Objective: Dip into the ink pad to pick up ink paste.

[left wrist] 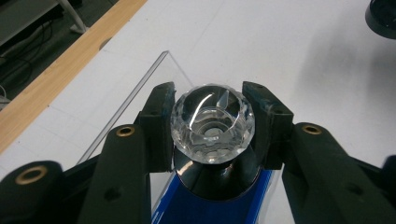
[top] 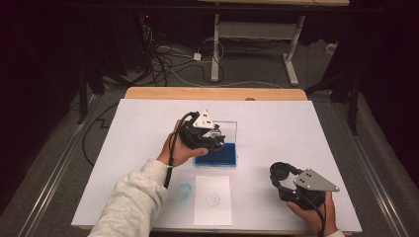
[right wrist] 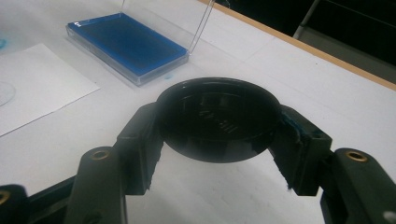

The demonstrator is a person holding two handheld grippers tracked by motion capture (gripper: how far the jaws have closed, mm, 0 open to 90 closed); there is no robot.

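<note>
Much of the stamp (left wrist: 212, 123) was hidden: in the left gripper view its faceted clear knob faced the camera and covered nearly all of the dark body below it, and the bottom edge of that view cut off the stamp's foot, so whether it touched the blue pad could not be told. In the high view the left gripper (top: 213, 140) and the person's hand (top: 179, 150) covered the stamp almost wholly. The left gripper's jaws were clamped on the stamp, one pad on each side of the knob, with its long axis running roughly upright, knob up and dark end down toward the ink pad case (top: 217, 157). That case lay near the middle of the table (top: 296, 123), its clear lid (left wrist: 135, 100) standing open on the far side. The right gripper (right wrist: 219, 122) was closed on a round black cap (right wrist: 218, 116), held flat near the table's front right corner. A white sheet of paper (top: 212, 200) lay at the front edge, bearing a faint round mark too small to read, with a blue smudge (top: 184, 191) just left of it.
</note>
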